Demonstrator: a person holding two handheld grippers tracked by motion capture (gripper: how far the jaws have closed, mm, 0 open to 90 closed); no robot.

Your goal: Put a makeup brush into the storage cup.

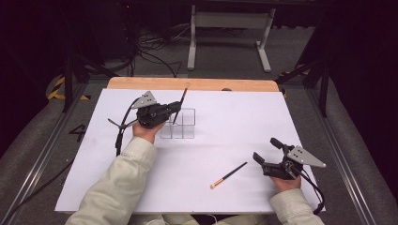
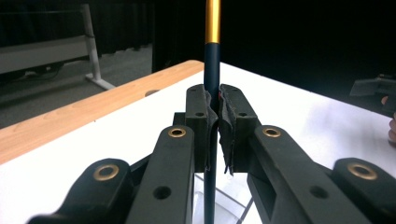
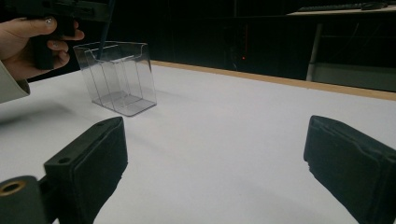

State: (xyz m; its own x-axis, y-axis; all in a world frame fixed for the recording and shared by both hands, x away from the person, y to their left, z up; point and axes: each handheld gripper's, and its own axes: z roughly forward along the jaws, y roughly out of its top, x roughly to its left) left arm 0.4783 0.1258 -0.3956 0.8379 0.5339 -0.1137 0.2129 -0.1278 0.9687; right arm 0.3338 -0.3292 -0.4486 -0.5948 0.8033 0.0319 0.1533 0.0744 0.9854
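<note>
Dark brush (image 2: 212, 70) upright btwn pads | left claw (image 2: 213, 109) clamped on it, over clear organizer (image 1: 182, 123) | right claw (image 3: 215, 158) wide open, empty

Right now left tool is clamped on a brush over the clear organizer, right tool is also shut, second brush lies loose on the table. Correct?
Not quite: the right tool is open, its jaws standing wide apart in the right gripper view. The rest holds: the left tool is clamped on a brush over the clear organizer, and the second brush lies loose on the table.
</note>
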